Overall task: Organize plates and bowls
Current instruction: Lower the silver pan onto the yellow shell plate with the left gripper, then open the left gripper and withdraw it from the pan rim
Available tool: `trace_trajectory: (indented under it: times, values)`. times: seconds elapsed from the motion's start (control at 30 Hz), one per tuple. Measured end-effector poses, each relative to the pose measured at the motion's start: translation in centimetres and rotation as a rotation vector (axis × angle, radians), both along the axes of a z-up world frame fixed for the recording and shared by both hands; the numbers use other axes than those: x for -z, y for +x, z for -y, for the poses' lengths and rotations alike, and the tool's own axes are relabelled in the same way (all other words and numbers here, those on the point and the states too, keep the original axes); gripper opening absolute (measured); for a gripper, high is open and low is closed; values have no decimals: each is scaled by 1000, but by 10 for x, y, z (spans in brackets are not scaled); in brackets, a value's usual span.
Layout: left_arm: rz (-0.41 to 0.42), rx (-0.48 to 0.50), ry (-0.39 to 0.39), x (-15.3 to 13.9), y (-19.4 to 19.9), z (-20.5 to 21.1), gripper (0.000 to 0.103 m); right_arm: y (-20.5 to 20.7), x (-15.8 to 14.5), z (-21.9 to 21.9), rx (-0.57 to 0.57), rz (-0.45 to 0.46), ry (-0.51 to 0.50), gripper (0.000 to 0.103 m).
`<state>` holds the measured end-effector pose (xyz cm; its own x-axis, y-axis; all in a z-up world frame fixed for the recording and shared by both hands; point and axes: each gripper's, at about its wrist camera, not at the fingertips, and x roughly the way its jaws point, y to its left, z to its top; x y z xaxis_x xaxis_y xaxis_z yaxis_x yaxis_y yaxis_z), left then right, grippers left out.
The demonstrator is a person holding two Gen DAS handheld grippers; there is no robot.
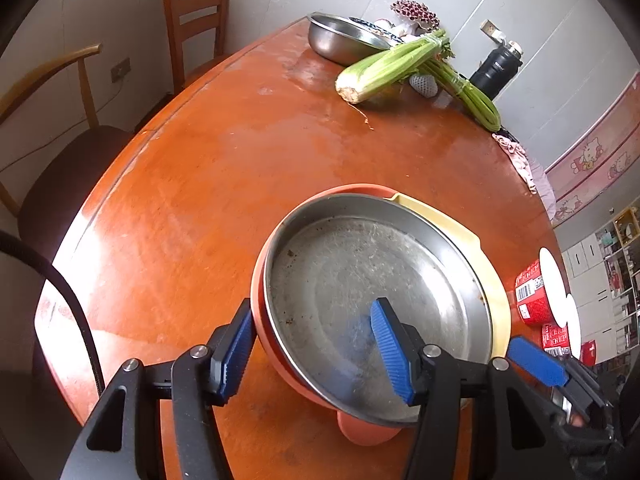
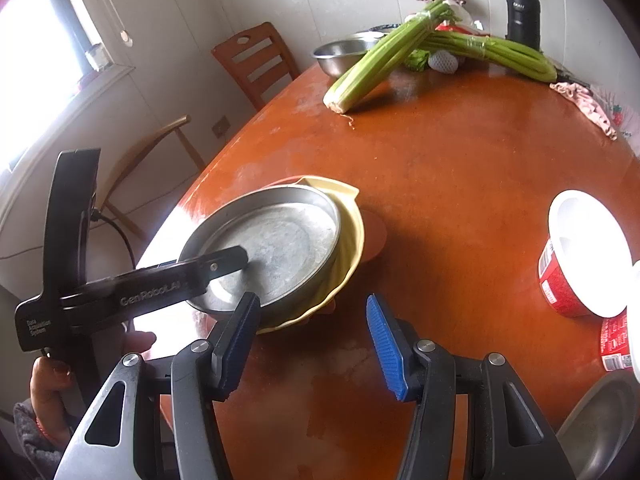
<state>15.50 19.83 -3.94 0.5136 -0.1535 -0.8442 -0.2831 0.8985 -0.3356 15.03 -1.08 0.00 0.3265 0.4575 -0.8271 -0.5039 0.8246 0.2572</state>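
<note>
Three dishes sit stacked near the close edge of the round wooden table: a metal plate on top, a yellow dish under it, and an orange dish at the bottom.

What could go wrong? The stack does not line up. The yellow dish pokes out to the right and the orange dish pokes out on the left and near side. If the left gripper lifts or pushes by the rim, I think the metal plate may slide off, or the whole pile may tip and fall off the close table edge. Metal on smooth plastic looks slippery.

The left gripper has its jaws wide apart. One blue finger is outside the stack, right beside the orange rim, and the other is over the inside of the metal plate. The jaws sit around the near left rim but do not squeeze it yet. I cannot tell if the pads touch.

The right gripper also has wide jaws and holds nothing. It hangs over bare table just near the stack, on its right side.

Far away sit a steel bowl, celery and a black bottle. Red and white cups stand on the right.
</note>
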Motion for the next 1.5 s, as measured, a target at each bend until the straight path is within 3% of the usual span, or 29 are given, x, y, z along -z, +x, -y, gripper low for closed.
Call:
trace_trajectory:
  times: [0.43,0.67,1.1,1.5]
  values:
    - [-6,47,34,-2,31,33,59,16,4,19,43,-16,18,58]
    - [2,33,50,-3,30,31,60,18,3,24,48,-7,13,58]
    - [90,-45,157,-42,-4,23,60,-1,-42,41,94,195,38,62]
    - [181,22,164,-76,-20,73,61,-29,-84,85,172,362,58,70]
